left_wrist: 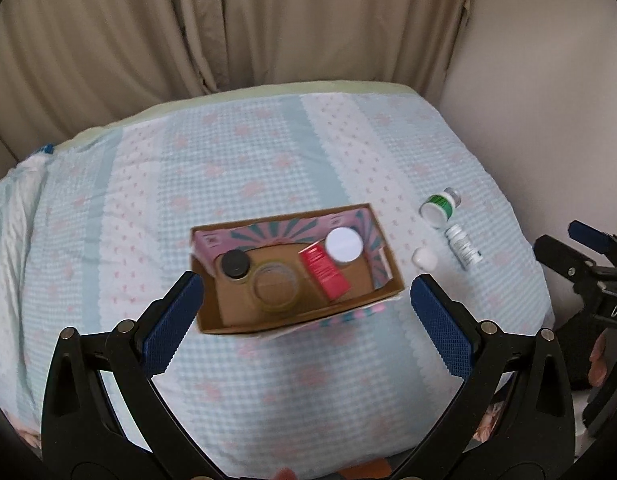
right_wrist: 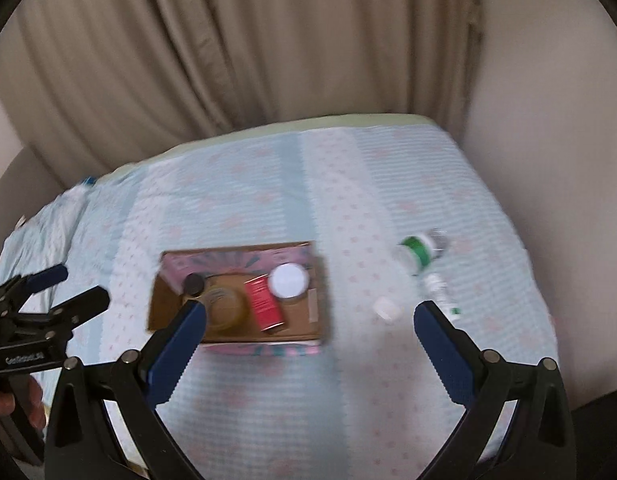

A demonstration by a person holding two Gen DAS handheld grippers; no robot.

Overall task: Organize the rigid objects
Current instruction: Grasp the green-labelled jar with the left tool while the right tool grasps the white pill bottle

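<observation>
An open cardboard box (left_wrist: 212, 312) (right_wrist: 158, 308) lies on the bed. In it are a black-capped jar (left_wrist: 235, 264), a clear round jar (left_wrist: 277, 288), a red box (left_wrist: 325, 272) (right_wrist: 263, 300) and a white-lidded jar (left_wrist: 343, 245) (right_wrist: 288, 280). To its right on the quilt lie a green-labelled bottle (left_wrist: 440, 205) (right_wrist: 418, 252), a thin white bottle (left_wrist: 462, 245) (right_wrist: 440, 292) and a small white cap (left_wrist: 425, 258) (right_wrist: 386, 308). My left gripper (left_wrist: 306, 312) is open above the box. My right gripper (right_wrist: 308, 324) is open and empty, hovering between the box and the loose bottles.
The quilt (left_wrist: 268, 160) is pale blue with pink flowers. Beige curtains (left_wrist: 228, 20) hang behind the bed and a plain wall (left_wrist: 548, 120) stands at the right. The right gripper shows at the right edge of the left wrist view (left_wrist: 588, 264); the left gripper shows at the left of the right wrist view (right_wrist: 56, 292).
</observation>
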